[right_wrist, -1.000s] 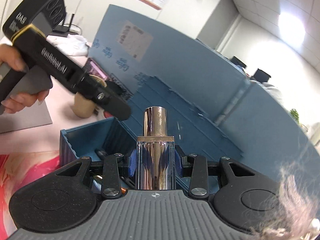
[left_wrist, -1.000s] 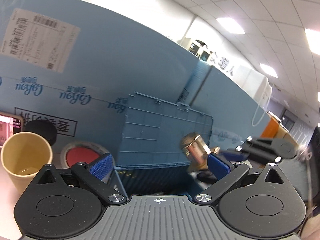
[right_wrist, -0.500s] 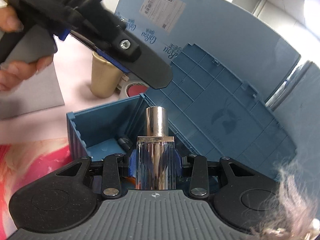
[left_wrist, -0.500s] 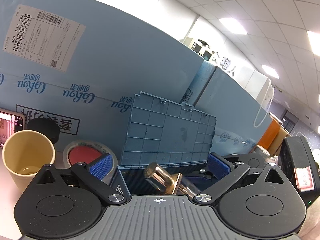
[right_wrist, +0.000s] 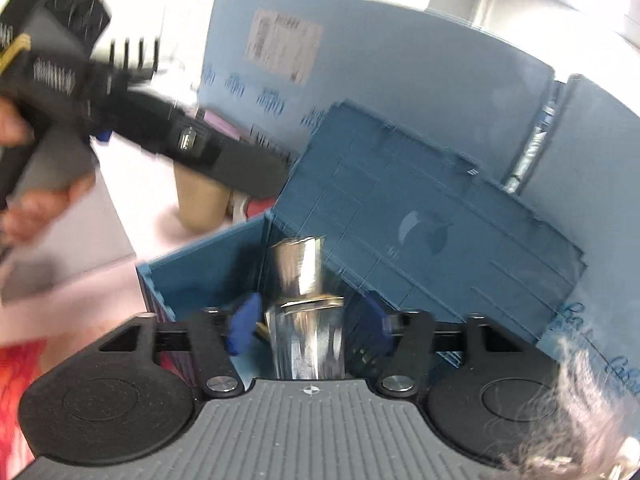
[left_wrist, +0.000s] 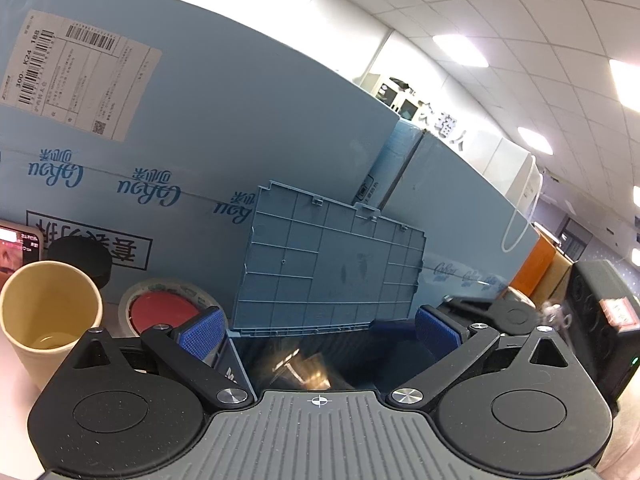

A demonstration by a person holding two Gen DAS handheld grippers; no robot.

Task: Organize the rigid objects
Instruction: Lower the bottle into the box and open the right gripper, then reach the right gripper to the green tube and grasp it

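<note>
Right wrist view heavily motion-blurred; label on the big light-blue carton (right_wrist: 400, 92) unreadable, edges smeared. Perfume bottle (right_wrist: 306, 312), clear glass body with shiny metallic cap, centre-bottom of that view, base cut off behind the gripper body; sits between the blue pads (right_wrist: 242, 330) of the right gripper (right_wrist: 308, 328), gaps visible on both sides, so open and not clamping. Bottle low inside the blue plastic box (right_wrist: 208, 256), just in front of its raised ribbed lid (right_wrist: 420, 216). In the left wrist view same bottle only a gold-brown smear (left_wrist: 298, 368) at bottom centre, shape hard to make out. Left gripper (left_wrist: 318, 330) wide open, nothing between the pads, held over the box opening; box interior dark, contents not readable. Left gripper also visible upper left of the right view (right_wrist: 180, 148), blurred, with the hand (right_wrist: 36, 204) on its handle partly cut off at the frame edge. Only in the left view: paper cup (left_wrist: 48, 320) lower left with a little liquid, tape roll (left_wrist: 164, 308) beside it, black round lid (left_wrist: 82, 262) behind, phone (left_wrist: 18, 248) clipped at the left edge, black device (left_wrist: 600, 320) at right. Worktop (right_wrist: 132, 200) pinkish-white, red patterned patch lower left of the right view. Room: office, tiled ceiling with panel lights (left_wrist: 460, 48).
</note>
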